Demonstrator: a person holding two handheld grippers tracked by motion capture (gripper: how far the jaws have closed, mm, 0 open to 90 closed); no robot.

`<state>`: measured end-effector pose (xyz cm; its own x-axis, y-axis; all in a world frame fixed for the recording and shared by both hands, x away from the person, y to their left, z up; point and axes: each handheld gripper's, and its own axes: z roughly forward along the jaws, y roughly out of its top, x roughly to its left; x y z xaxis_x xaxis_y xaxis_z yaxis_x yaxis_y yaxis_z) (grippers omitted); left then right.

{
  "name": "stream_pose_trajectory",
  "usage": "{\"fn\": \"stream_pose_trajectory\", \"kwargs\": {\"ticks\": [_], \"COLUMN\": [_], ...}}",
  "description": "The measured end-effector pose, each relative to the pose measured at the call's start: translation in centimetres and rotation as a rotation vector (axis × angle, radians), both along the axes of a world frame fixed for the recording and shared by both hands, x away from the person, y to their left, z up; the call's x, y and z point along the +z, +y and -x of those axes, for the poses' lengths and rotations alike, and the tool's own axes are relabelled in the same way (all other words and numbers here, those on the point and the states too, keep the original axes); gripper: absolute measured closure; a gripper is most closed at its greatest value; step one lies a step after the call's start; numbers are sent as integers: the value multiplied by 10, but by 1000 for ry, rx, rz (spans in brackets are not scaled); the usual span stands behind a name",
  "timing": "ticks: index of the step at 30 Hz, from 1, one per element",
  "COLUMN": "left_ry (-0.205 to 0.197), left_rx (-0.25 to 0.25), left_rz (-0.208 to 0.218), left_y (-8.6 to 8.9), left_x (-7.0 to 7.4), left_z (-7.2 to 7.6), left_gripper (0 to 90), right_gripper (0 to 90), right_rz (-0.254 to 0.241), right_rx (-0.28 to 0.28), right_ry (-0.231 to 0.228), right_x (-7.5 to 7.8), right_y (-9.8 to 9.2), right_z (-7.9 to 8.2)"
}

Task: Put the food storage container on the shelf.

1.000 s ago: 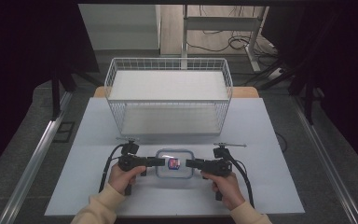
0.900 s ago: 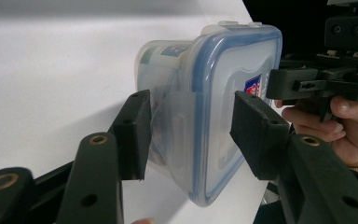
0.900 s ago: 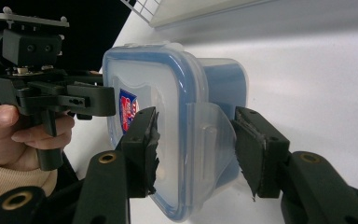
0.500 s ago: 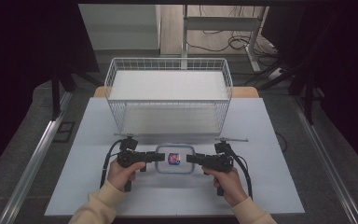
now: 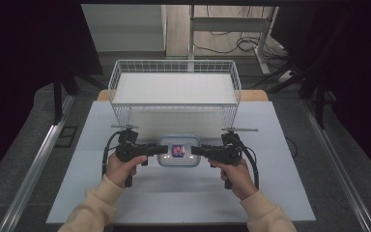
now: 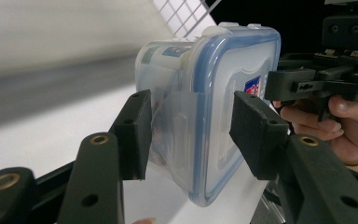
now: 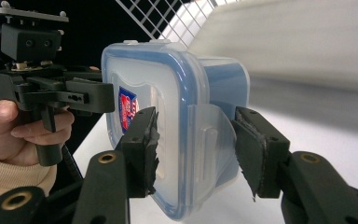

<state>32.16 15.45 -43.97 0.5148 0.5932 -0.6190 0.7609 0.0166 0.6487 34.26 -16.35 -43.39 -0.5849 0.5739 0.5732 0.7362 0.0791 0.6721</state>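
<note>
A clear plastic container (image 5: 178, 150) with a blue-rimmed lid sits mid-table, just near of an empty white wire basket (image 5: 174, 92); the left gripper (image 5: 160, 149) and right gripper (image 5: 196, 151) bracket its side latches, jaws parted around each flap, open tabletop (image 5: 183, 193) on all sides

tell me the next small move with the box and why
Probably close both grippers on the side flaps. The left gripper and right gripper each straddle a flap of the lidded box from opposite ends, but their jaws look open, with gaps to the plastic. The box sits on the table just before the wire basket, so a firm hold likely comes before any lift.
</note>
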Motion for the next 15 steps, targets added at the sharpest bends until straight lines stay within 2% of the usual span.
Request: {"fn": "stream_pose_trajectory", "kwargs": {"ticks": [8,15], "left_ry": [-40,-78], "left_rx": [8,20], "left_rz": [14,20], "left_y": [4,8], "left_x": [23,51], "left_z": [-8,-22], "left_gripper": [496,496], "right_gripper": [508,508], "right_rz": [13,27], "right_rx": [10,26], "right_ry": [-48,-87], "right_x": [27,58], "right_y": [4,9], "right_z": [-9,-25]}}
